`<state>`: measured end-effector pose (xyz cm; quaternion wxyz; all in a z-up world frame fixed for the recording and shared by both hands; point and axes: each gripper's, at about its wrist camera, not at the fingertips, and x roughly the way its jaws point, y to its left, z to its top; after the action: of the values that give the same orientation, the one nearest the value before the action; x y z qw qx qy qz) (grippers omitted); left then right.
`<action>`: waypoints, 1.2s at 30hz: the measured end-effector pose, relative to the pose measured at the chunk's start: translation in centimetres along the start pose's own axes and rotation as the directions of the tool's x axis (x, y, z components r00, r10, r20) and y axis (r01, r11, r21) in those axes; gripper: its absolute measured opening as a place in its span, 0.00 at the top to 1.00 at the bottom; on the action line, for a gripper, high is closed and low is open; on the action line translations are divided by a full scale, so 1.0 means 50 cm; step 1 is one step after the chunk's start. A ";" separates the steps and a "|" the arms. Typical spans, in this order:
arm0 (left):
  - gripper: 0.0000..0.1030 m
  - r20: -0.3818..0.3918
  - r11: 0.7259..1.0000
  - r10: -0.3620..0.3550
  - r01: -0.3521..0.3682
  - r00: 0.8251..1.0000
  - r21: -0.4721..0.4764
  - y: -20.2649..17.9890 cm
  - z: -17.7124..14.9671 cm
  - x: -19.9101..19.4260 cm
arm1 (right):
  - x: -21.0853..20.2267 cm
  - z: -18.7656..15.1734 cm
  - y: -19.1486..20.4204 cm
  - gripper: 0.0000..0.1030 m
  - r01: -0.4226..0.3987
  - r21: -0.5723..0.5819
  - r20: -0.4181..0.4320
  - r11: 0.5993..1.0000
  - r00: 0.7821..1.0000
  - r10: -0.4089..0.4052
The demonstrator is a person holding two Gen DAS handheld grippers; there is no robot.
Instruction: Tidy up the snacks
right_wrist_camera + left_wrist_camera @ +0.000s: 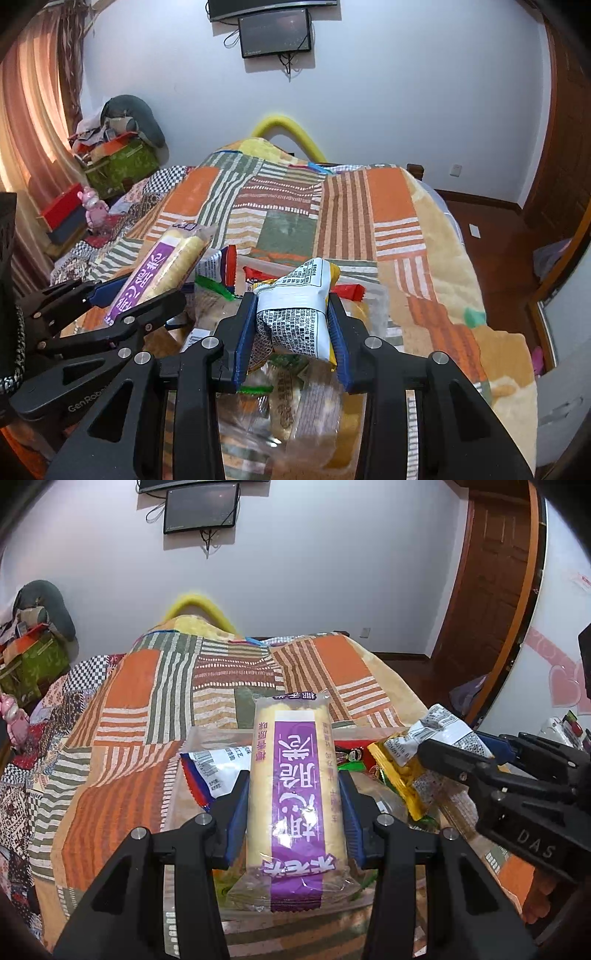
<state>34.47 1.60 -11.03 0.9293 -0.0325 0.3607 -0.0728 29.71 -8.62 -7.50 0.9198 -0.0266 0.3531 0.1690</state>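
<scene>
Between the blue pads of the left gripper (pixel 297 801), at the lower centre of the left wrist view, a long purple-and-cream wafer packet (pixel 295 805) is clamped across its width, held lengthwise and pointing away from the camera. Its clear wrapper shows a pale yellow roll inside, under a purple band with white lettering. At the lower centre of the right wrist view, the right gripper (pixel 293 325) is closed on a white-and-yellow snack bag (pixel 295 314), crumpled at the waist where the pads squeeze it, its small black print facing up. Both packets hang above a clear plastic bin (pixel 221 734) that sits on a patchwork blanket (pixel 155 686) of orange, green and striped squares. More snacks lie loose and jumbled in the bin, among them a white-and-blue bag (pixel 218 771) and a red wrapper (pixel 349 290). Judging by this heap, sorting is only partly done: two items are lifted, none visibly placed in order, and most still wait.
</scene>
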 end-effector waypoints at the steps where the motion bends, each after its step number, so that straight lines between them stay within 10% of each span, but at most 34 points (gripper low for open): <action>1: 0.56 -0.009 1.000 0.000 0.000 1.000 -0.001 0.000 -0.002 0.006 | 0.004 -0.001 0.001 0.66 -0.001 -0.004 -0.008 1.000 1.000 0.001; 11: 0.48 -0.015 0.999 -0.036 0.036 0.999 -0.022 0.002 -0.015 -0.026 | -0.046 0.002 -0.006 0.60 -0.032 -0.008 0.002 0.999 0.999 0.032; 19: 0.48 0.134 0.998 -0.055 0.055 0.989 -0.001 -0.011 0.001 -0.200 | -0.177 -0.003 -0.008 0.60 -0.086 0.015 0.108 0.996 0.991 0.084; 36: 0.21 0.451 0.999 -0.015 -0.007 0.893 0.048 -0.062 -0.087 -0.593 | -0.459 -0.062 0.063 0.50 -0.128 -0.010 0.361 0.992 0.925 0.123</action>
<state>9.57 3.20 5.82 0.9879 -0.0268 0.1335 -0.0737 10.76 -12.87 5.50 0.9564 0.0338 0.1805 0.2271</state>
